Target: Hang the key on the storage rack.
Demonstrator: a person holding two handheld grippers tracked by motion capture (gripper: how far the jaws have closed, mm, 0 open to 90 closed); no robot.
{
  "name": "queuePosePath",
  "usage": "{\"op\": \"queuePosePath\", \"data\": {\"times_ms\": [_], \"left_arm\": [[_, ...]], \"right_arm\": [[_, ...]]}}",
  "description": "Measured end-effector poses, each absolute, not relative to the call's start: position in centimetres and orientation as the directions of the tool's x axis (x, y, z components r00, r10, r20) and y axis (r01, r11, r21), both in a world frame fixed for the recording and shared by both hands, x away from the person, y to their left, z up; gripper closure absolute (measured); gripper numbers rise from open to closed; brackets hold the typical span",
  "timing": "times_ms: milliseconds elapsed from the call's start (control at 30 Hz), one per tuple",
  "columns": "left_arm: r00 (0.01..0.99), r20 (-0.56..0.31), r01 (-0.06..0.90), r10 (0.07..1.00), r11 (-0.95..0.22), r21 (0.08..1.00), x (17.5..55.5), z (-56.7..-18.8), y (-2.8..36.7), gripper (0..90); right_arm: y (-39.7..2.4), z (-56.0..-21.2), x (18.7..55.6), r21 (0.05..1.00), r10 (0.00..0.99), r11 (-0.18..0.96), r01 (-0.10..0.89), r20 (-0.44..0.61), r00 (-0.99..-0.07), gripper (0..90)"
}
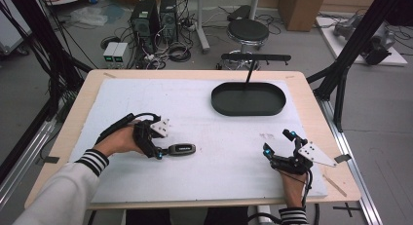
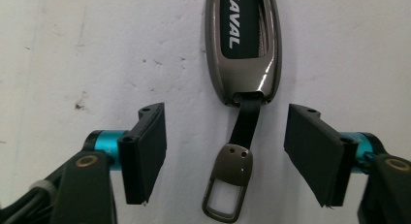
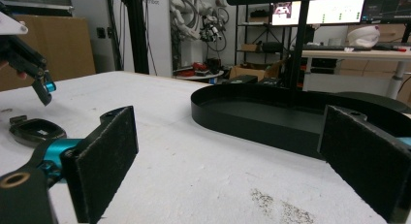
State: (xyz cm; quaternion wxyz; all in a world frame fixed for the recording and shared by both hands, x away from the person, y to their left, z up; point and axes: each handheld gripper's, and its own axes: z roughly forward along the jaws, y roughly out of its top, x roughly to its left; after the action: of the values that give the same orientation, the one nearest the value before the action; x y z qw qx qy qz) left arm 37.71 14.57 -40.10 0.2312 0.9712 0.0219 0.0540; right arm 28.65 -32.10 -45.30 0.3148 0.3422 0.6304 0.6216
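White sheeting covers most of the wooden counter, and on it, toward eight o'clock from the sheet's middle, lies a gunmetal car key fob lettered HAVAL. The left hand-held gripper sits just at the fob's nine o'clock end, held by a hand in a striped cuff. In the left gripper view that hand-held gripper is spread wide, its two black pads standing either side of the fob's short black strap and metal loop tab without touching them. The fob body lies beyond the pads at twelve o'clock, flat on the white surface.

At about four o'clock on the sheet the right hand-held gripper is held low over the counter, its jaws also spread and pinching nothing. Its own view looks across the sheet between its two wide-apart pads; the key fob shows at nine o'clock, with the other gripper's tip just above it.

A black oval tray rests at one o'clock on the sheet, well apart from both grippers. In the right gripper view its low wall curves across the middle. Beyond the counter's far edge stands a black round stool.
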Motion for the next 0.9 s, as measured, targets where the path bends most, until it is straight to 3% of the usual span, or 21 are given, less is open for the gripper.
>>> {"op": "queuePosePath", "data": {"times_ms": [400, 900], "left_arm": [[0.995, 0.070, 0.031, 0.064, -0.919, 0.394, 37.56, -40.58, 14.01, 49.4], [0.997, 0.062, 0.028, 0.053, -0.935, 0.354, 37.68, -40.80, 13.59, 57.9]], "right_arm": [[-32.11, -45.30, 28.71, 0.999, 0.822, -0.008, 0.034, 0.026, -0.568, 6.3], [-32.13, -45.30, 28.70, 0.999, 0.823, -0.009, 0.037, 0.028, -0.567, 6.3]]}}
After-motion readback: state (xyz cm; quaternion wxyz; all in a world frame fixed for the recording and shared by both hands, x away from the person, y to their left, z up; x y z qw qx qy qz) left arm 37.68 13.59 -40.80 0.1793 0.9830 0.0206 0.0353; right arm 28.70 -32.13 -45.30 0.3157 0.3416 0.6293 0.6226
